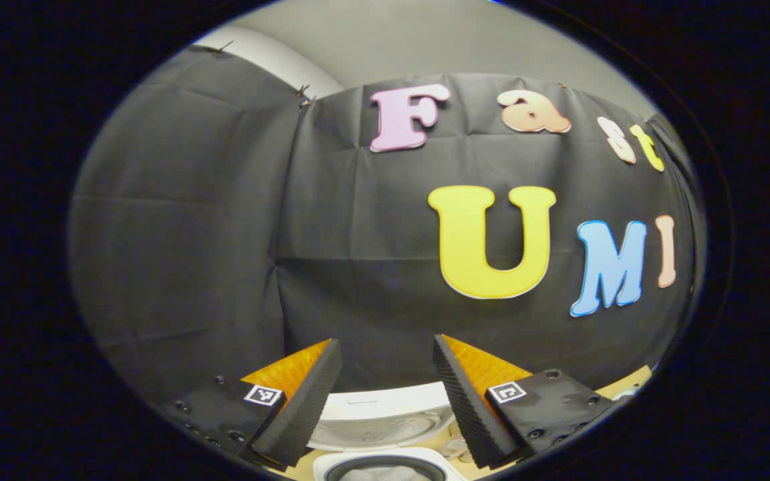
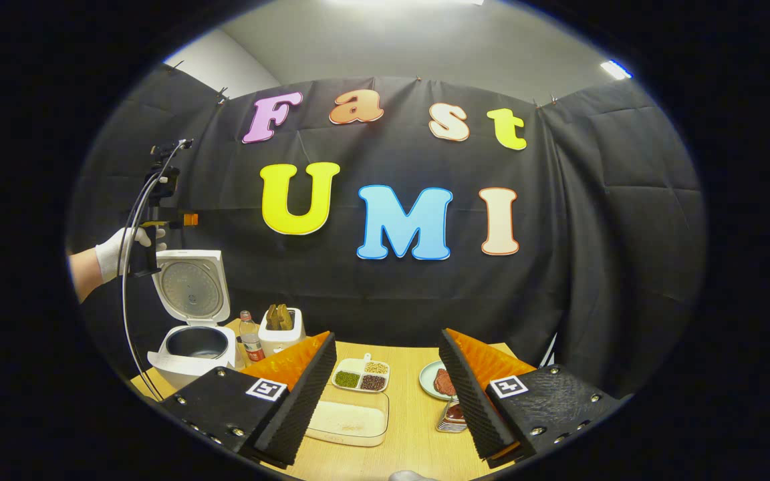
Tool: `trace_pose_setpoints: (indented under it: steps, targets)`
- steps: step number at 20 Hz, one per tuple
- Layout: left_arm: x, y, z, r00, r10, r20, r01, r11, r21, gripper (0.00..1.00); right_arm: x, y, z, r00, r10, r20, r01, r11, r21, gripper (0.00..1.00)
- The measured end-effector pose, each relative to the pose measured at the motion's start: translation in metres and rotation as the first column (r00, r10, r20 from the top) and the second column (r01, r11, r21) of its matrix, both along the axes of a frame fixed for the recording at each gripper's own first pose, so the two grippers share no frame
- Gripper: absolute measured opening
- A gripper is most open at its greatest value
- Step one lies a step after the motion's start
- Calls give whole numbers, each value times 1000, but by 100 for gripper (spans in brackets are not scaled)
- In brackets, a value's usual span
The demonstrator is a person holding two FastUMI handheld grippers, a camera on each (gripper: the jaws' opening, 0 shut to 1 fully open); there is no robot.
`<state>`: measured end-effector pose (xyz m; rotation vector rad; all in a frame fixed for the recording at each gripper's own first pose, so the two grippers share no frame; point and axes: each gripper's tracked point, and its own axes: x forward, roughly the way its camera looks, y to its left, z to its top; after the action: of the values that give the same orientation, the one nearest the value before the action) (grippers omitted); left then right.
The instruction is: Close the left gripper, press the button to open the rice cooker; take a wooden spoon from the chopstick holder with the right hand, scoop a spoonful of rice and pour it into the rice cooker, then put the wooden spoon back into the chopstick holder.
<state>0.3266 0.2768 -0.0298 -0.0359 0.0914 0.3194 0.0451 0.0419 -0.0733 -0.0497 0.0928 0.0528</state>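
Jaws of right gripper (image 2: 385,391) and left gripper (image 1: 385,394) both spread empty, above tabletop (image 2: 412,427) and lid-up rice cooker (image 2: 192,334).

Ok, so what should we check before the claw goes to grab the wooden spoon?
1. Rice cooker open: ok, its lid stands up.
2. Right claw open and empty: ok, nothing between its fingers.
3. Left claw out of the way: ok, a gloved hand holds it up beside the lid.
4. Rice ready: ok, the clear box of rice sits on the table, straight ahead.
5. Wooden spoon found: cannot tell. A metal rack shows by the right claw's finger, half hidden, and I can't make out a spoon.
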Motion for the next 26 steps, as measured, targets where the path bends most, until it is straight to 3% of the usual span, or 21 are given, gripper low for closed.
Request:
trace_pose_setpoints:
  steps: [2, 8, 11, 17, 23, 26]
  targets:
    - [19, 17, -22, 998, 38, -49, -39, 999, -4, 95, 0, 3, -2, 1000, 4, -7, -4, 1000, -13, 95]
    - [45, 28, -77, 980, 43, -196, -51, 998, -34, 94, 3, 6, -2, 1000, 5, -19, -6, 1000, -4, 95]
    - [43, 27, -74, 978, 52, -203, -58, 998, -21, 95, 4, 4, 1, 1000, 7, -15, -7, 1000, 1, 95]
    - [36, 24, -78, 962, 32, -271, -55, 995, -80, 96, 0, 3, 5, 1000, 18, -1, -18, 1000, 21, 95]
    - [-23, -14, -100, 937, -6, -350, -46, 989, -138, 96, -6, -4, 20, 999, 18, 46, -19, 1000, 13, 95]
    - [-58, -34, -122, 911, -28, -412, -49, 983, -175, 96, -10, -7, 23, 998, 19, 59, -20, 1000, 14, 94]
